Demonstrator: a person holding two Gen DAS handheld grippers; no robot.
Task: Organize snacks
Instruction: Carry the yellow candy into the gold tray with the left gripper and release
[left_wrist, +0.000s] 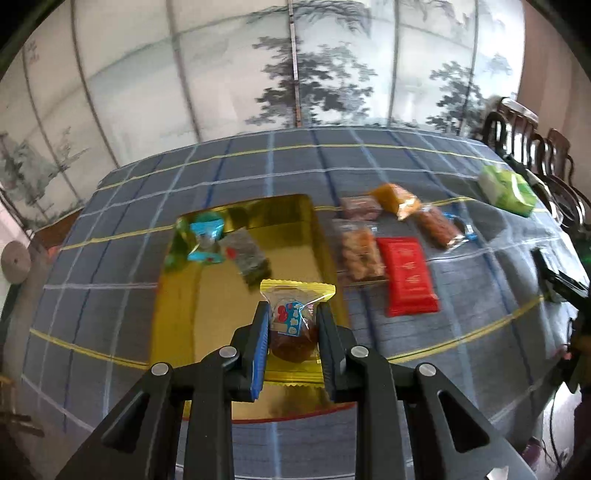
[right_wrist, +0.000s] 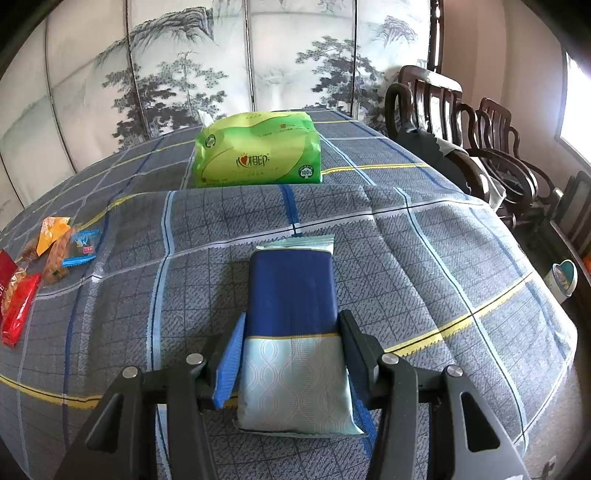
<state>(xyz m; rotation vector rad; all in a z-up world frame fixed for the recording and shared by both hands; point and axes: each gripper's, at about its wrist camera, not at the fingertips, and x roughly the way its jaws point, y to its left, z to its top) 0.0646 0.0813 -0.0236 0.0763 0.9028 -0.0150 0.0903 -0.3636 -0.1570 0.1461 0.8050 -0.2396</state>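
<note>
My left gripper (left_wrist: 293, 308) is shut on a clear yellow-edged cake packet (left_wrist: 293, 321) and holds it above the gold tray (left_wrist: 207, 314). Two snack packets lie at the tray's far left: a teal one (left_wrist: 205, 236) and a grey-green one (left_wrist: 247, 254). To the right of the tray, loose snacks lie on the checked cloth, among them a red packet (left_wrist: 408, 280), a clear biscuit packet (left_wrist: 360, 253) and an orange packet (left_wrist: 397, 199). My right gripper (right_wrist: 293, 317) is shut on a dark blue and pale blue packet (right_wrist: 293, 325) over the cloth.
A green tissue pack (right_wrist: 258, 149) stands at the far side of the table; it also shows in the left wrist view (left_wrist: 508, 188). Dark wooden chairs (right_wrist: 480, 147) line the right edge. A painted folding screen (right_wrist: 221, 66) stands behind the table. Loose snacks (right_wrist: 55, 251) lie at the left.
</note>
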